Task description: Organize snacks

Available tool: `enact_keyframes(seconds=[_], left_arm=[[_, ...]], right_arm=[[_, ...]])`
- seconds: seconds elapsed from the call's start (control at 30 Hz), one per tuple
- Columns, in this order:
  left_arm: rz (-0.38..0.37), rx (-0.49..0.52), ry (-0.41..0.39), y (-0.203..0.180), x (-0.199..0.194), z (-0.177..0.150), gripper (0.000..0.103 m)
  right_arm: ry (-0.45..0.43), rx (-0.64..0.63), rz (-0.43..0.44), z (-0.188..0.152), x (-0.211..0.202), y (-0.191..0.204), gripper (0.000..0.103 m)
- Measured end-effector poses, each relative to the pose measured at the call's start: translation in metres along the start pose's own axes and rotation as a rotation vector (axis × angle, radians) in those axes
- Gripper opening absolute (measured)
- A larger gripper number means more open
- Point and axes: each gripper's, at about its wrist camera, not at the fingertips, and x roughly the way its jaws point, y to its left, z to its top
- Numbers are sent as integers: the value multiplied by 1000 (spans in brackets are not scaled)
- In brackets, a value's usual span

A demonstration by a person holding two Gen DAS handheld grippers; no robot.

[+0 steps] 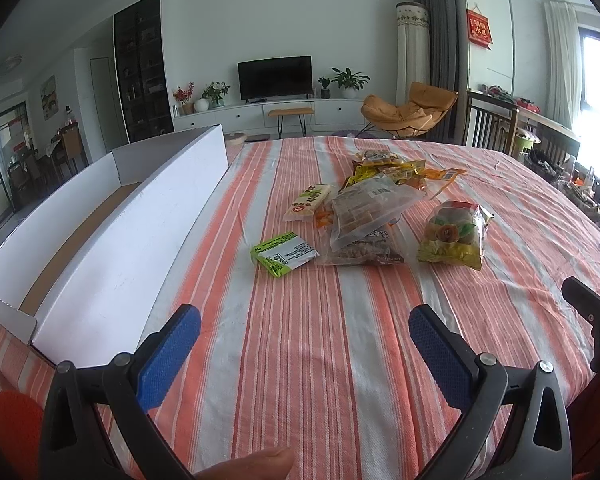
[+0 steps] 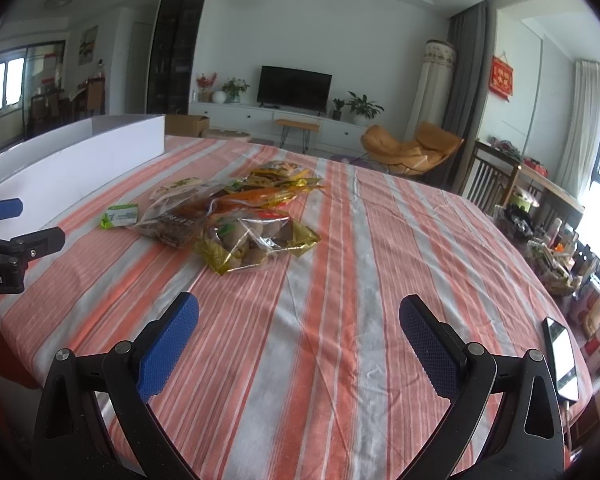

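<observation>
A living room lies beyond my bench (image 1: 300, 340), which is draped in an orange-and-white striped cloth (image 2: 340, 280); a dark television (image 1: 275, 77) stands on a low white cabinet at the far wall, with potted plants on either side and a tan lounge chair (image 1: 410, 114) to the right.

My left gripper (image 1: 304, 330) hangs over the near part of the cloth with its blue-padded jaws spread wide and nothing between them. My right gripper (image 2: 299, 320) is the same: jaws apart, empty, above bare cloth. In the left view its black body shows at the right edge.

The snacks sit in a loose pile (image 1: 380, 204) around the middle of the bench, ahead of both grippers and well apart from them. A small green-and-white packet (image 1: 283, 253) lies alone on the pile's left, nearest the box. A clear bag of brown snacks (image 1: 364, 216) leans over other packets in the centre, and a gold-edged bag with round brown pieces (image 1: 454, 234) lies on the right. Yellow and orange wrappers (image 1: 396, 170) crowd the far side.

A long white cardboard box (image 1: 112, 224), open on top, runs along the left side of the bench. A phone (image 2: 562, 358) lies near the right edge.
</observation>
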Motion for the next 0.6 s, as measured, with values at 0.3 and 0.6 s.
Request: enact_keyframes(seconds=[0.3, 0.6], left_arm=[[6, -9, 23, 2, 5, -2, 103], [20, -11, 47, 9, 14, -5, 103]], right_arm=[[10, -11, 2, 0, 1, 2, 102], [16, -14, 4, -2, 3, 3, 102]])
